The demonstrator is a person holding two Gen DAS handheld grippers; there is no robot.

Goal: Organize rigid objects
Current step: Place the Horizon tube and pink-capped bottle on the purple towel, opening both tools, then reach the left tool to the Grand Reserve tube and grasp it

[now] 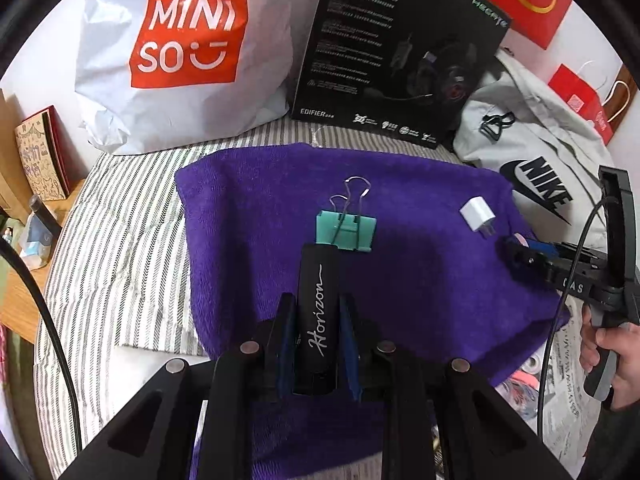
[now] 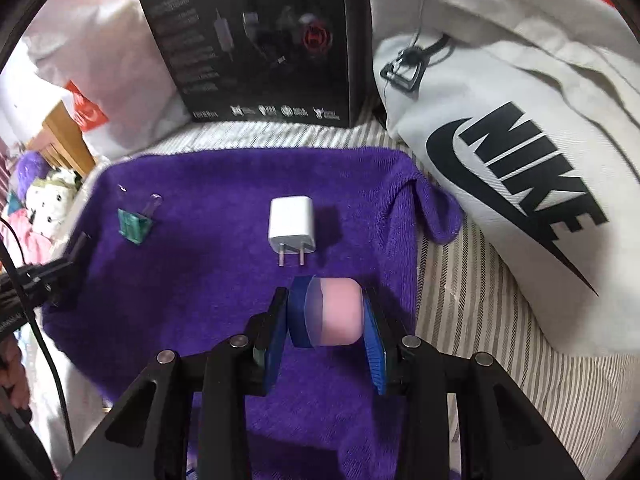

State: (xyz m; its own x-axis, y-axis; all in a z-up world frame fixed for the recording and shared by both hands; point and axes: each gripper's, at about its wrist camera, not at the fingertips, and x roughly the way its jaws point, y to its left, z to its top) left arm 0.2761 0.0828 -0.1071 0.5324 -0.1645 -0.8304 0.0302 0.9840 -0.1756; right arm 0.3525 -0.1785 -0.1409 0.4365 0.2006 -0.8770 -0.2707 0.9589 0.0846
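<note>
"Horizon" on black stick (image 1: 318,312); perhaps "NIKE" bag (image 2: 520,160)

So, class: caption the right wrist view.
Right gripper clamps a pink rounded case above a white plug charger on purple towel.

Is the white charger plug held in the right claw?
No: the white charger plug lies free on the purple towel, while the right claw grips a pink piece.

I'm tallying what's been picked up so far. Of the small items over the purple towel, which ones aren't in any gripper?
Two lie loose on the purple towel: the teal binder clip and the white charger plug. The black Horizon stick and pink case are gripped.
</note>
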